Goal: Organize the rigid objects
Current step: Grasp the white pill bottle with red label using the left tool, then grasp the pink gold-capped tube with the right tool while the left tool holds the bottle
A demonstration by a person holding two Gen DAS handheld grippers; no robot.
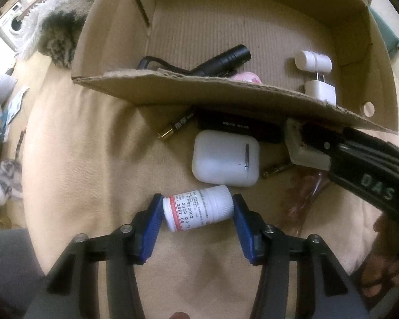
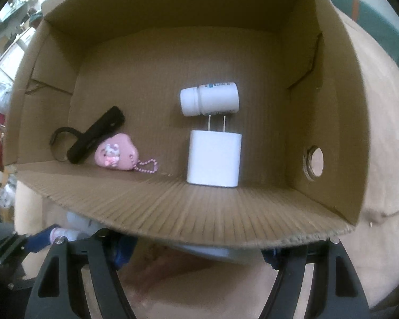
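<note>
Directly between the blue pads of the left gripper lies a small white plastic pill bottle with a red-banded printed label, on its side on the beige cushioned surface. The jaws stand partly closed around it, one pad touching its base end and the other at its ribbed cap. Just beyond the bottle, ahead of the fingertips, sits a white rounded earbud case, and past that a flat black rectangular object and a brass-tipped cylindrical battery, both close under the near wall of the open brown cardboard box. The right gripper reaches in from the right of that view, a second small brass-ended piece just under it.

Inside the box, ahead of the right gripper's camera, a white two-pronged wall charger lies with its prongs pointing at a second white pill bottle on its side. To the left of these lie a black cylindrical flashlight with a wrist loop and a pink heart-shaped charm on a pink bead chain, touching each other. The right gripper's fingertips are hidden below the box's near wall, so I cannot tell how they stand.
</note>
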